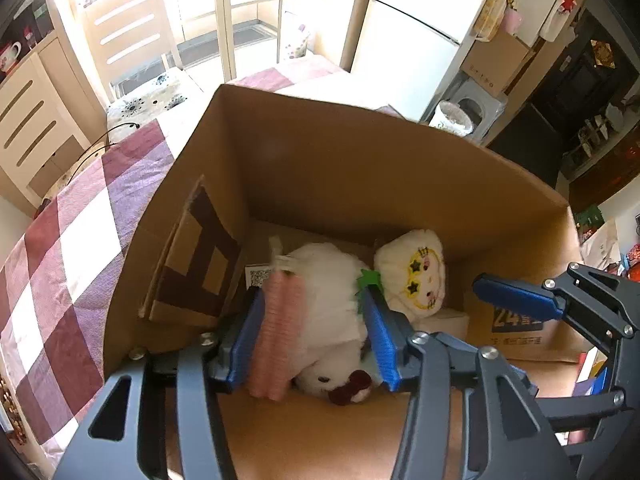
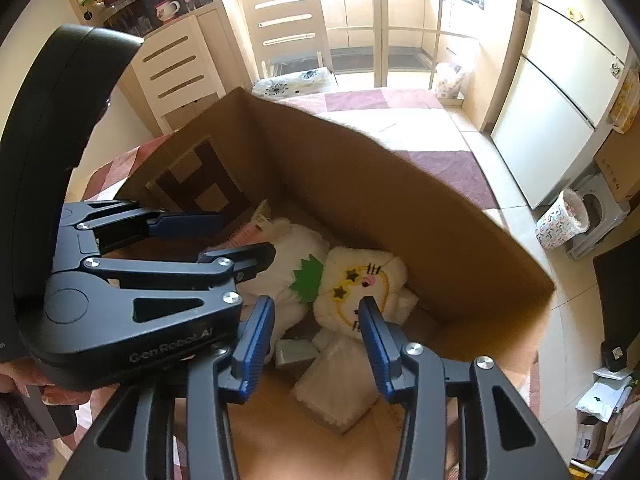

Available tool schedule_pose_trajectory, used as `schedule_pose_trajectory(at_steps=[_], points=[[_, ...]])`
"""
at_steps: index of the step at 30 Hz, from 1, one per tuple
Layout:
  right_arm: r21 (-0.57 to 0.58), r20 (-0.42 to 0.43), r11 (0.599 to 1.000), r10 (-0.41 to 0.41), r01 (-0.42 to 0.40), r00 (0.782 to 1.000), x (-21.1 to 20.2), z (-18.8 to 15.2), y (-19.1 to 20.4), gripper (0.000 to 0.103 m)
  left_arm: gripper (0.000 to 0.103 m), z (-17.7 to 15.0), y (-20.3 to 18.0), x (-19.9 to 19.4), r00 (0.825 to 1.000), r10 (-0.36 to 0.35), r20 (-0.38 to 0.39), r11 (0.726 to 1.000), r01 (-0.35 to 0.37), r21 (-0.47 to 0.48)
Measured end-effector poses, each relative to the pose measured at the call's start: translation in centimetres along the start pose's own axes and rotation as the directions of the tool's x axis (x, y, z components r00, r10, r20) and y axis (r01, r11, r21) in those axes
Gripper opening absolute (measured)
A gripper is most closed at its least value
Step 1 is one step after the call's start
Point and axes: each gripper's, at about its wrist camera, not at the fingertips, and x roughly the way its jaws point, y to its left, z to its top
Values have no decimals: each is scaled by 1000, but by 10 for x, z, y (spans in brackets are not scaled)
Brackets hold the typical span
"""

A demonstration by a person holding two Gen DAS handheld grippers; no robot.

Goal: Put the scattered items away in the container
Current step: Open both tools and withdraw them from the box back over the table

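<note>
A large open cardboard box (image 1: 360,168) stands on a checked tablecloth (image 1: 80,232). Inside it lie a white plush toy (image 1: 320,312) with a pink knitted part, a green leaf and a dark red bow, and a round white plush (image 1: 416,272) with a yellow star-eyed face. My left gripper (image 1: 314,312) is over the box with its blue fingers on either side of the white plush, jaws wide and not pressing it. My right gripper (image 2: 316,320) is open and empty above the round plush (image 2: 360,284). A wrapped white packet (image 2: 336,392) and a small grey box (image 2: 296,354) lie under it.
A folded cardboard flap (image 1: 196,256) with brown tape leans inside the box's left wall. A chair (image 2: 288,28) and cabinet (image 2: 180,68) stand beyond the table. A fridge (image 2: 560,92), a patterned bin (image 2: 562,220) and floor clutter lie to the right.
</note>
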Motion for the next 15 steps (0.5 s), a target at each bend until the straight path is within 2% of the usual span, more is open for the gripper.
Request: schedule_pose_trajectory(at_steps=[15], points=[[37, 117, 999, -43, 39, 992, -67, -13, -13, 48, 66, -19, -15, -79, 991, 32, 130, 999, -33, 5]])
